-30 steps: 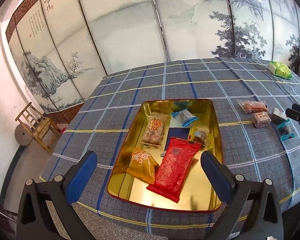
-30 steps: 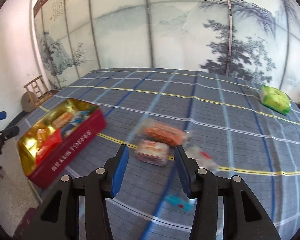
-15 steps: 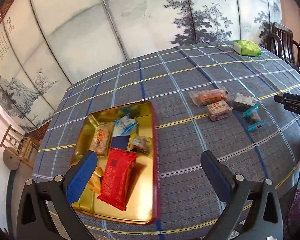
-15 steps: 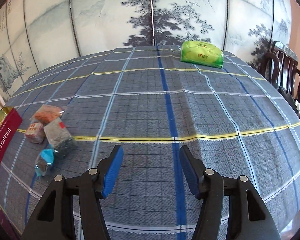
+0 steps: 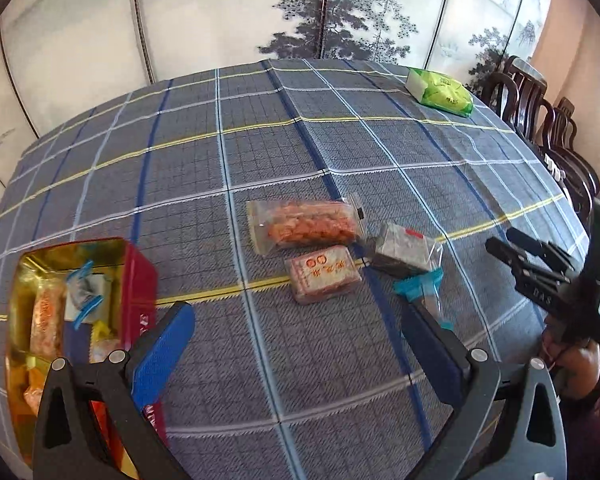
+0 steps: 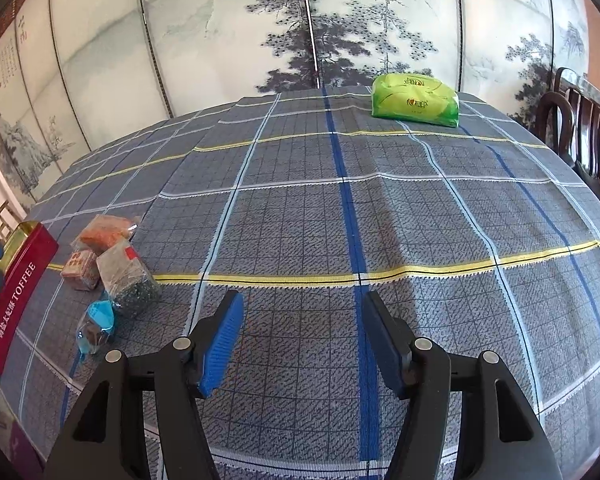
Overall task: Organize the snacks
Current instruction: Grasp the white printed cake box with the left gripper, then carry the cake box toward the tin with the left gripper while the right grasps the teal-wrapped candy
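Observation:
Several loose snack packets lie together on the checked tablecloth: an orange one [image 5: 304, 226], a small pink one [image 5: 322, 276], a grey one [image 5: 404, 250] and a blue-ended one [image 5: 424, 286]. My left gripper [image 5: 296, 320] hangs open just in front of them, holding nothing. A red toffee tin [image 5: 140, 280] with a gold inside and several snacks in it stands at the left. My right gripper [image 6: 303, 304] is over bare cloth, its jaws opening with nothing between them. The packets [image 6: 128, 276] and the tin [image 6: 16, 280] lie to its left.
A green soft pack [image 6: 416, 100] sits at the far side of the table. Dark wooden chairs [image 5: 540, 112] stand along the right. A painted folding screen [image 5: 260, 12] closes off the back. The table's near edge runs just below both grippers.
My left gripper has swung right, from over the tin to in front of the loose packets. My right gripper turned right, away from the packets, and its jaws have widened.

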`<state>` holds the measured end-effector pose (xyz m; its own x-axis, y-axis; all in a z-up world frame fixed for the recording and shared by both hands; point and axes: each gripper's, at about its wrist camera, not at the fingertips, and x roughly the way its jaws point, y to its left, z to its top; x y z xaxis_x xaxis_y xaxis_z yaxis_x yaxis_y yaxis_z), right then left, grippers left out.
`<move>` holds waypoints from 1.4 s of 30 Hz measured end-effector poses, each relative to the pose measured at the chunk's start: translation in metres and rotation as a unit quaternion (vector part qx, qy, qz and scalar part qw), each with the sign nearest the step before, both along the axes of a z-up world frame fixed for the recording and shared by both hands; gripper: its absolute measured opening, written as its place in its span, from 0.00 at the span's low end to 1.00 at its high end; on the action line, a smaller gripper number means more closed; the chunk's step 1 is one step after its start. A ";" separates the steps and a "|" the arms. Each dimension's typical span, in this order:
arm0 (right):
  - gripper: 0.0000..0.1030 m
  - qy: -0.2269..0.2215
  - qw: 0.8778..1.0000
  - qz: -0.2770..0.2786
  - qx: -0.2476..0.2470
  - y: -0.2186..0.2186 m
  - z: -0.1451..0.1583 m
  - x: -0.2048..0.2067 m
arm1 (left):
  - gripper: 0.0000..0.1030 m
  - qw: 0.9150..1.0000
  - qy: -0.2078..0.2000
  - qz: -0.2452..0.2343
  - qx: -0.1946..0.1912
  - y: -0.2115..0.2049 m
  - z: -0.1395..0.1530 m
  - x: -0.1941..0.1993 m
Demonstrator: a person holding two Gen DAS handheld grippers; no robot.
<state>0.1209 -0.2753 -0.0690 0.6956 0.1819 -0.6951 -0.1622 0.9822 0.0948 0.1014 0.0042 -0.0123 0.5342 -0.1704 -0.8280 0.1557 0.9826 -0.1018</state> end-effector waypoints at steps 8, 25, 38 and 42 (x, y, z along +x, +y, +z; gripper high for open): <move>0.61 -0.002 1.000 0.014 0.006 0.002 0.000 -0.001 | 0.98 0.998 0.041 0.026 -0.030 -0.010 -0.034 0.051; 0.61 0.007 1.000 0.019 0.024 0.000 -0.002 0.002 | 0.42 0.999 0.015 0.044 -0.025 -0.002 -0.030 0.015; 0.61 0.039 0.988 0.085 0.120 0.084 0.007 -0.058 | 0.42 0.997 -0.023 0.046 -0.053 0.031 0.010 -0.059; 0.60 0.055 0.987 0.081 0.129 0.101 0.003 -0.046 | 0.42 0.996 -0.037 0.052 -0.058 0.044 0.017 -0.073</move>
